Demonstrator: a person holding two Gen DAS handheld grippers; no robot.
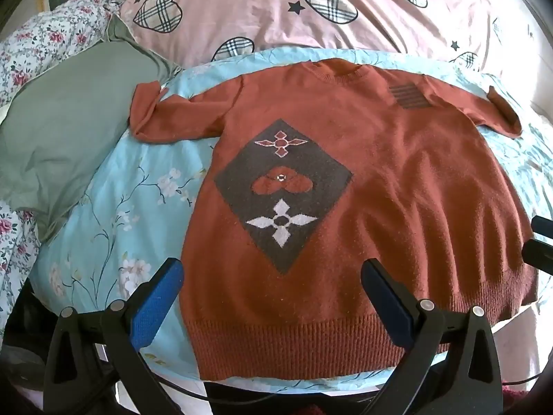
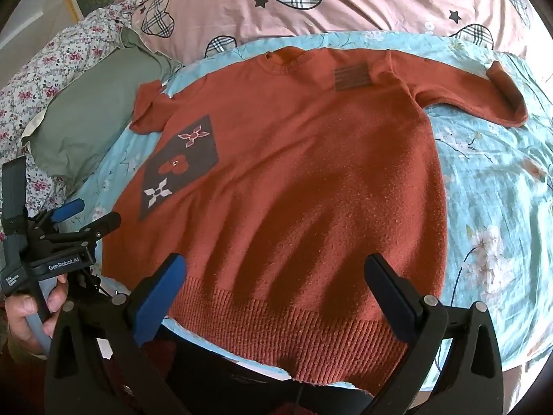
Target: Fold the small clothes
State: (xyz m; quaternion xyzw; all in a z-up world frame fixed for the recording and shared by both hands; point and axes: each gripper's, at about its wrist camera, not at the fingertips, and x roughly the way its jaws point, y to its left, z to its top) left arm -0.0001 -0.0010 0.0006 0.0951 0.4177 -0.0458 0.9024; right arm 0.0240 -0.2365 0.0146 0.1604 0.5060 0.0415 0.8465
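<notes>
The sweater (image 1: 363, 207) lies spread flat, front up, on the blue sheet (image 1: 114, 214) of the bed, sleeves out (ready for a first fold). The left tool (image 1: 273, 301) and right tool (image 2: 276, 297) both hover wide open at its hem, gripping nothing.

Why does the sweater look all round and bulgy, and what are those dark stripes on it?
In both wrist views the fisheye lens bends things, so the sweater bulges and the corners go black. In the right wrist view the dark stripes across the sweater's lower half are soft shadows in bright daylight. In the left wrist view, similar fainter shadows fall near the right gripper at the edge.
</notes>
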